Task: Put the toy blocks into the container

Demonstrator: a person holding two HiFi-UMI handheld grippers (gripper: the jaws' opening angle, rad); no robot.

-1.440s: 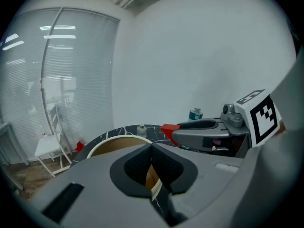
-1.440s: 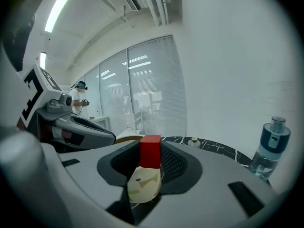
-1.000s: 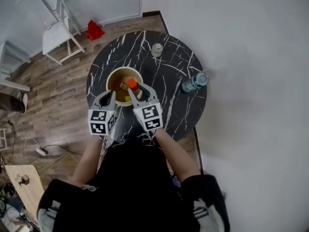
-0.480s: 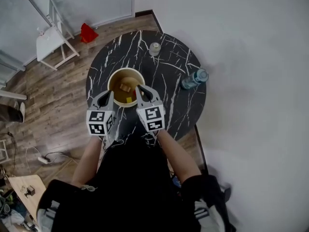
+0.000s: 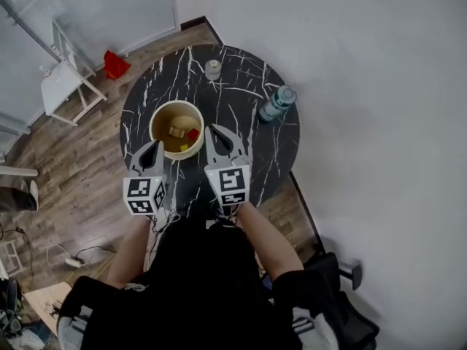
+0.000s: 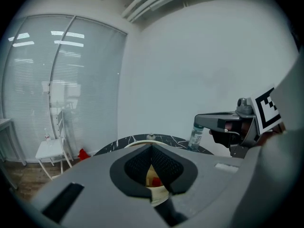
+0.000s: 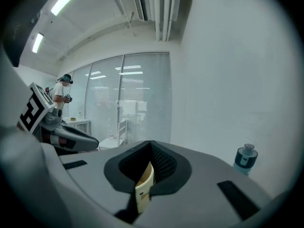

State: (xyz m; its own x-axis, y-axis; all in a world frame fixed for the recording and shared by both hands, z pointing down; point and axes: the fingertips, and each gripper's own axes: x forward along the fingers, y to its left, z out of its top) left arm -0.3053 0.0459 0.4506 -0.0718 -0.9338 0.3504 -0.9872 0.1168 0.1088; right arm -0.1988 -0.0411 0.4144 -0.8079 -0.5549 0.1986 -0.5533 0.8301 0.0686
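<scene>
A cream round container (image 5: 162,112) stands on the black marble table (image 5: 248,159). Inside it lie a tan block (image 5: 176,130), a red block (image 5: 193,133) and a yellow block (image 5: 184,147). My right gripper (image 5: 211,130) is shut and empty, its tip just off the container's right rim. My left gripper (image 5: 156,146) is also shut and empty, near the container's front left. In the left gripper view the red block (image 6: 155,180) shows below the shut jaws. In the right gripper view only the container's rim (image 7: 145,184) shows there.
A water bottle (image 5: 276,103) stands at the table's right side, and a small jar (image 5: 213,69) at the far edge. On the wooden floor to the left are a white chair (image 5: 62,79) and a red object (image 5: 114,64). A wall runs along the right.
The red block left my right gripper and now lies in the container. The right jaws closed empty. Both grippers drew back a little from over the container.
</scene>
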